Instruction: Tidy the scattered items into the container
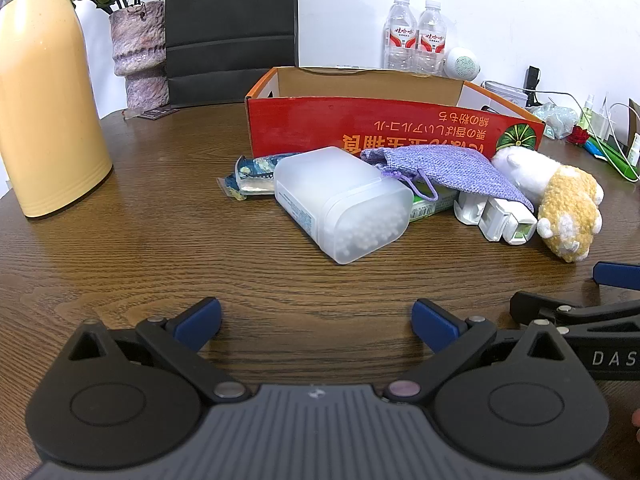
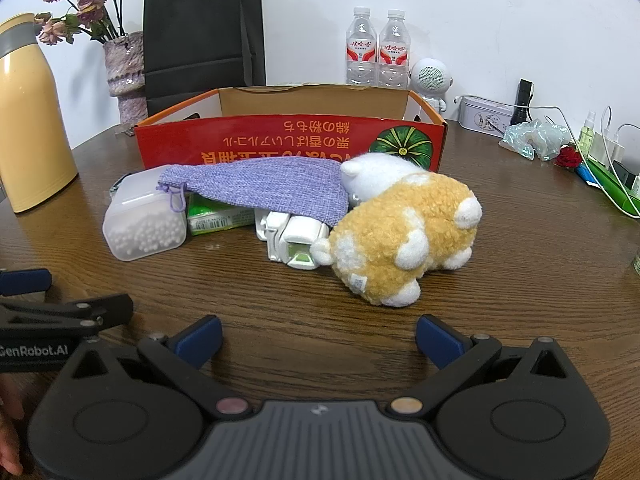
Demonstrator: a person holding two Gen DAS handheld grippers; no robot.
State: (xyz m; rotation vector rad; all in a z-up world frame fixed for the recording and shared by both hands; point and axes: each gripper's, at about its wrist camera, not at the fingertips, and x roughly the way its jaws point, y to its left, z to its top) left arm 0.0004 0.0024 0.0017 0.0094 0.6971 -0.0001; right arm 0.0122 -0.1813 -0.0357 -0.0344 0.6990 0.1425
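Left gripper (image 1: 316, 322) hangs low over the wood table (image 1: 160, 240), blue pads spread wide, nothing between them; right gripper (image 2: 318, 338) same, jaws wide apart and empty, parked just to the right of the left one, both tools side by side at the near table edge. Straight ahead of the left gripper, apart from its tips, lies a frosted plastic box of white cotton swabs (image 1: 344, 204) on its side, lid end toward the tool. Ahead of the right gripper, nearest item is a yellow-and-white plush toy (image 2: 404, 236) lying on the table, touching a white plastic gadget (image 2: 294, 242) on its left. Behind those a purple knit drawstring pouch (image 2: 260, 188) drapes over a green packet (image 2: 216, 216) and the gadget, one end resting on the swab box. Left of the swab box, from the left tool, a blue printed sachet (image 1: 248, 178) pokes out. Just beyond the pile stands the red cardboard box (image 2: 280, 140), open top; inside not visible. Far left of both tools a yellow thermos (image 1: 44, 92); farther back a vase with dried roses (image 2: 124, 76), black paper bag (image 2: 204, 36), two water bottles (image 2: 378, 50).
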